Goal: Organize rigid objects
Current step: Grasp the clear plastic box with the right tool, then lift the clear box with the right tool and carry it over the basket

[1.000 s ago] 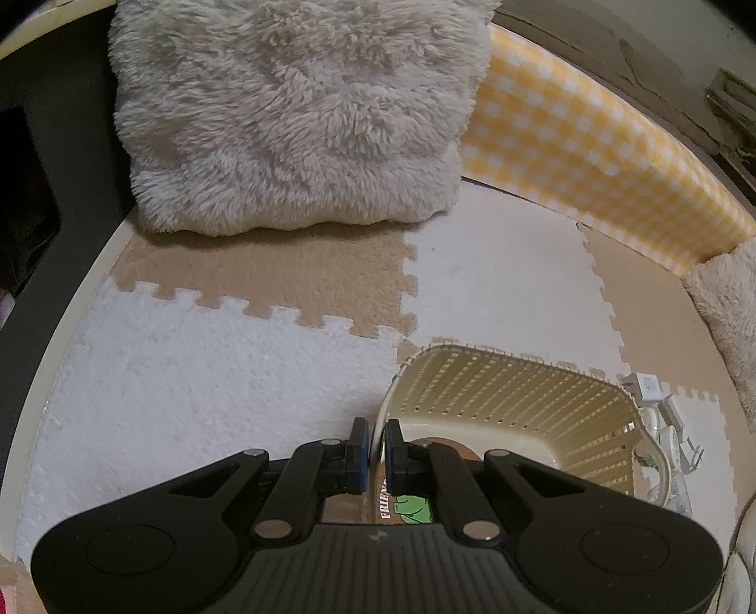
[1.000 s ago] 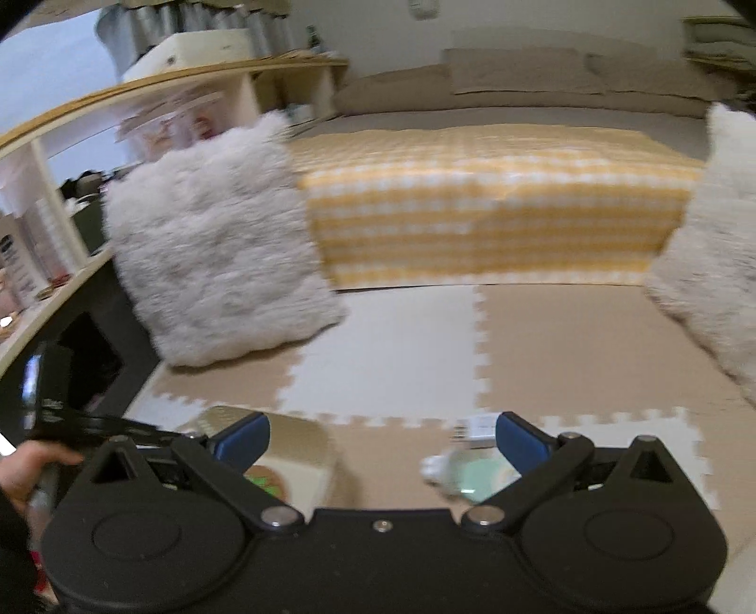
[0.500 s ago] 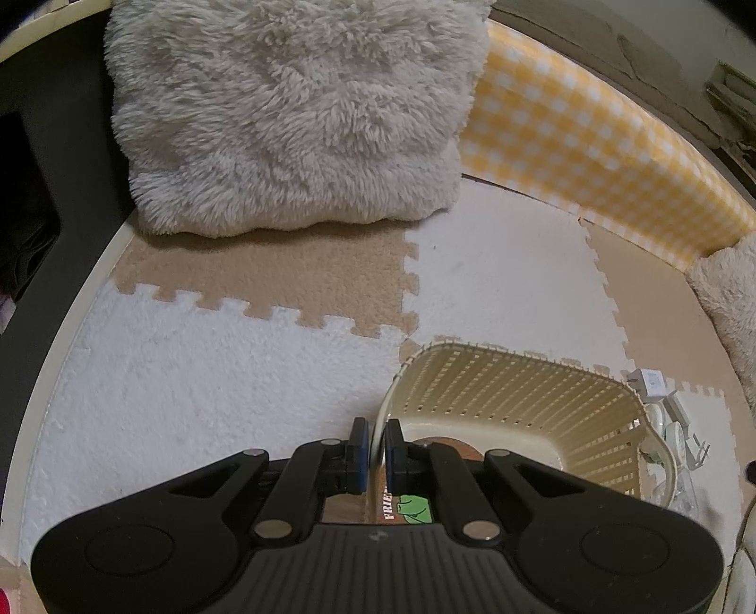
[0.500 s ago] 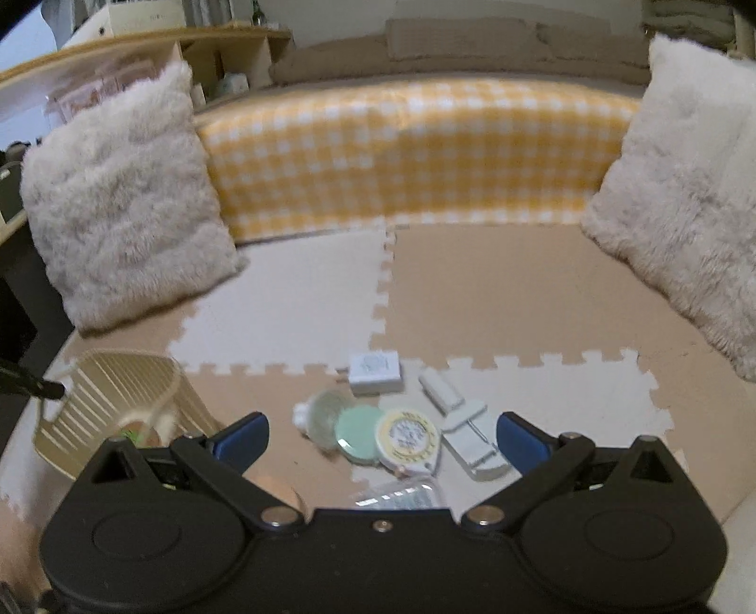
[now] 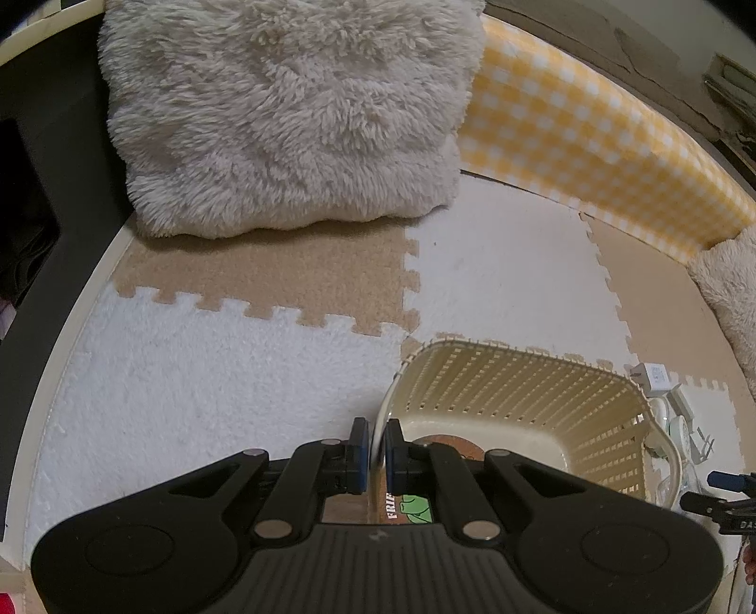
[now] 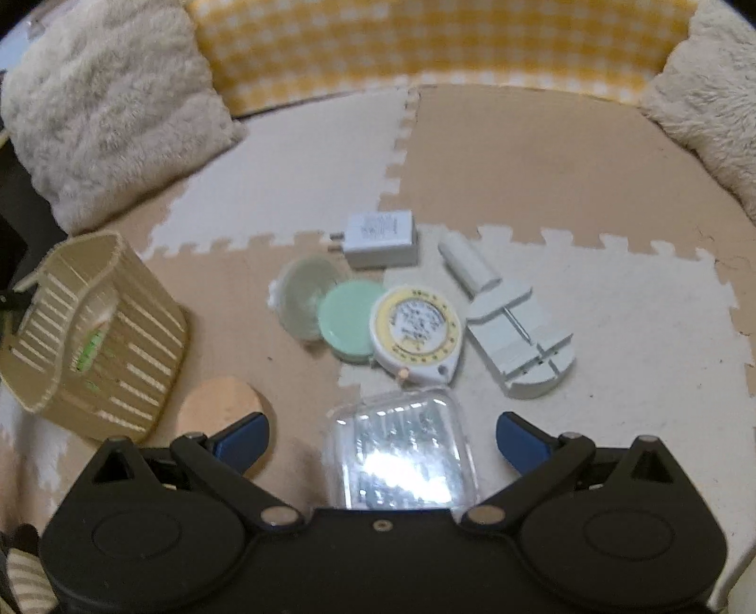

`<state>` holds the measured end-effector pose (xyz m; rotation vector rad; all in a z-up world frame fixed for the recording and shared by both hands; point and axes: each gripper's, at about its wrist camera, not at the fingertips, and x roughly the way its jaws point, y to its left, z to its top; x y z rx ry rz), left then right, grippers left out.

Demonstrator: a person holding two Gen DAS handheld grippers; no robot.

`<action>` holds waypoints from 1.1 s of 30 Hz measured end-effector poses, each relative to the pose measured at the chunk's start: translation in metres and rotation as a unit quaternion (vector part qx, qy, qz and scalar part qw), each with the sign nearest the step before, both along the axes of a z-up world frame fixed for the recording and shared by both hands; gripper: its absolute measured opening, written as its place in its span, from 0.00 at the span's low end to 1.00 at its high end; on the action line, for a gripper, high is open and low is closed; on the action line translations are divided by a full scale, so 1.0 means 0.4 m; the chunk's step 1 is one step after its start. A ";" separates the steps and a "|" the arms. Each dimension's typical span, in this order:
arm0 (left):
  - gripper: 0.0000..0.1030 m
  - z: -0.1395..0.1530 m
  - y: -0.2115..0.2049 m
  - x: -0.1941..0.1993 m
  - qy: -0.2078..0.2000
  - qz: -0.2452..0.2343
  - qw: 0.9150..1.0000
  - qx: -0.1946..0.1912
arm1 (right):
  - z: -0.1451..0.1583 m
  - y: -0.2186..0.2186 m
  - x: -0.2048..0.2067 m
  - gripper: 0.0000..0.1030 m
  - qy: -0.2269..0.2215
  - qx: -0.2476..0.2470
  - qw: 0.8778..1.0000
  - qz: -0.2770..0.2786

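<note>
My left gripper (image 5: 376, 448) is shut on the near rim of a cream slatted basket (image 5: 524, 392), which also shows tilted at the left of the right wrist view (image 6: 94, 330). Inside it lie a brown disc and a green-printed card (image 5: 416, 507). My right gripper (image 6: 382, 437) is open and hangs over a clear plastic case (image 6: 401, 453). Beyond lie a round tape measure (image 6: 418, 328), a mint lid (image 6: 349, 319), a clear lid (image 6: 304, 295), a white charger (image 6: 380, 238), a white tool (image 6: 519, 340) and a cork coaster (image 6: 219, 401).
Puzzle foam mats (image 5: 227, 359) cover the floor. A fluffy cushion (image 5: 283, 108) leans at the back left and another (image 6: 708, 85) at the right. A yellow checked mattress edge (image 6: 425, 42) runs along the back. A dark shelf unit (image 5: 28, 189) stands at the left.
The right gripper has swung right and dipped down toward the pile of small objects; the clear case now sits between its fingers. The left gripper stays shut on the basket rim.
</note>
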<state>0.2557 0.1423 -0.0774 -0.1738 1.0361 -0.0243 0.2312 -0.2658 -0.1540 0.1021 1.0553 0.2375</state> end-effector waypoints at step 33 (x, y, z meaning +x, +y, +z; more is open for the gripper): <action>0.07 0.002 -0.013 -0.003 0.001 -0.005 1.000 0.011 | -0.020 0.097 0.017 0.72 0.065 -0.091 0.993 -0.042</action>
